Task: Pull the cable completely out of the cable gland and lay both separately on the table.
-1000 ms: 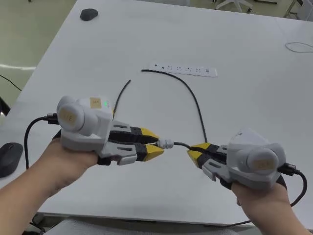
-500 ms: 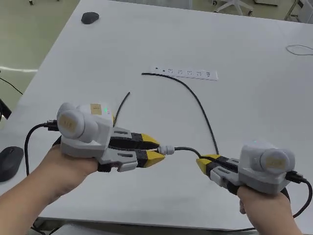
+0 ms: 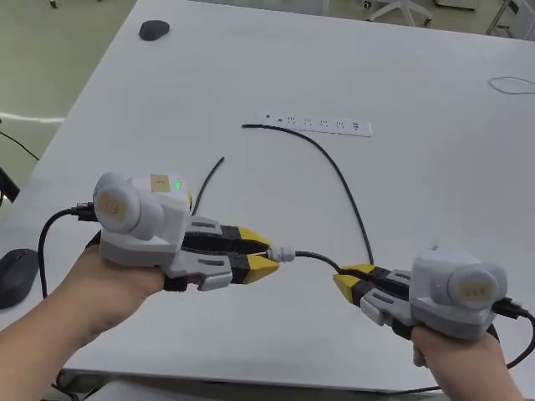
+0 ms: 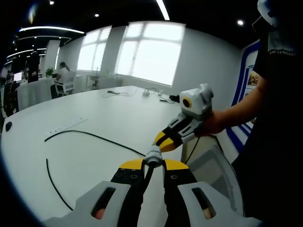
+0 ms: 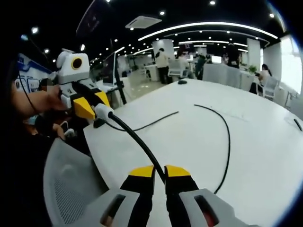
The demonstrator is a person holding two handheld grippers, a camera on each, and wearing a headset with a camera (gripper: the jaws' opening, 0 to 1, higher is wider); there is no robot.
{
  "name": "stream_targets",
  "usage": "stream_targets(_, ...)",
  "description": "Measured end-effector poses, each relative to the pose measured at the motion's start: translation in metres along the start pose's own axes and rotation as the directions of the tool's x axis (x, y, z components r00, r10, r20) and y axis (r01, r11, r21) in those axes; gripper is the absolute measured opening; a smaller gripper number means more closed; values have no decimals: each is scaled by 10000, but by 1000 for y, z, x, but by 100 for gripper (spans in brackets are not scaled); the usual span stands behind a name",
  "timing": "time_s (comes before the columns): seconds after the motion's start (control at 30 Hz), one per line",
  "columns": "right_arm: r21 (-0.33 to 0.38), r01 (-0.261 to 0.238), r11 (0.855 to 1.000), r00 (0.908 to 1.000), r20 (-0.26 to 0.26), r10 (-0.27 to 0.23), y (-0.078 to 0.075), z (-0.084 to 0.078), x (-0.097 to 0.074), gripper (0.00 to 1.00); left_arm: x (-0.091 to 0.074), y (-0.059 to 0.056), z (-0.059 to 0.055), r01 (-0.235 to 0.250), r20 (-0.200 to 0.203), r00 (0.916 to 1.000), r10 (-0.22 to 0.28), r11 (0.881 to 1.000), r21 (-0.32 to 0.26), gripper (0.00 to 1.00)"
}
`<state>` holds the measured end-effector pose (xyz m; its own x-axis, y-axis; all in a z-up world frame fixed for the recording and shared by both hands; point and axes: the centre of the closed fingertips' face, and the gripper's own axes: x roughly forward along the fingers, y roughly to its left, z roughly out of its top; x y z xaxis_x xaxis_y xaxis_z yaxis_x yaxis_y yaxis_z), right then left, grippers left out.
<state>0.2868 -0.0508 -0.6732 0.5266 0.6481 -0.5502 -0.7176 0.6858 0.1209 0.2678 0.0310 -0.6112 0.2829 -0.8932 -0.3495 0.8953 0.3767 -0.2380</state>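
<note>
Left gripper [image 3: 267,254] is pinched on the cable gland [image 3: 282,253], above the bench [image 3: 209,75]. Right gripper [image 3: 341,277] is clamped on the cable [image 3: 316,256] nearby. Cable not yet withdrawn. It is judged light and limp (sheath possibly slick), so grip close to the gland.

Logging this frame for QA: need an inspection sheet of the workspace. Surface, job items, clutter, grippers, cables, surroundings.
Surface: white table; both grippers held above its near edge.
Job's things: cable gland at the left gripper's tips; black cable threaded into it, running to the right gripper and on across the table.
Clutter: power strip, far mouse, near mouse, short loose cable.
Grippers: left gripper shut on the cable gland; right gripper shut on the black cable.
Cables: left lead and right lead trail from the grippers; thin white cable far right.
Surroundings: green floor, office chairs beyond the table.
</note>
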Motion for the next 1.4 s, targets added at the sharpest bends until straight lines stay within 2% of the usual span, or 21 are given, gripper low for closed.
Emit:
stream_targets(0.07, -174, -104, 9998, 9999, 41, 105, 3, 5, -1, 9, 0, -1, 0, 26, 22, 10000, -26, 10000, -34, 14)
stream_targets(0.2, -1331, -590, 9893, 9982, 30, 600, 17, 20, -1, 11, 1, -2, 0, 46, 13, 10000, -46, 9999, -94, 14)
stream_targets(0.37, -3063, -780, 9487, 9969, -332, 712, 32, 36, 0, 14, 1, -3, -2, 23, -49, 10000, -23, 10000, -91, 14)
stream_targets(0.47, -4054, -665, 9117, 9976, -434, 535, 41, 47, 2, 13, 0, -3, -2, 9, -90, 10000, -10, 10000, -70, 14)
stream_targets(0.57, -4297, -755, 8998, 9968, -571, 563, 49, 51, 4, 10, 1, -2, -3, -10, -138, 9999, 10, 10000, -21, 14)
stream_targets(0.67, -4732, -887, 8765, 9959, -558, 706, 59, 56, 6, 8, 1, -2, -3, -23, -198, 9998, 24, 10000, 14, 14)
stream_targets(0.8, -5163, -859, 8521, 9961, -629, 624, 60, 55, 8, 5, 2, -2, -3, 2, -188, 9998, -1, 10000, 18, 14)
stream_targets(0.87, -5179, -857, 8512, 9961, -636, 617, 59, 55, 9, 3, 2, -2, -3, -8, -188, 9998, 9, 10000, 42, 14)
stream_targets(1.13, -4971, -729, 8646, 9973, -400, 611, 57, 54, 9, 0, 2, 0, -1, -36, -144, 9999, 37, 10000, 73, 14)
stream_targets(1.4, -4440, -547, 8943, 9985, -331, 447, 47, 52, 8, 0, 1, 2, 1, -72, -71, 9999, 72, 10000, 3, 14)
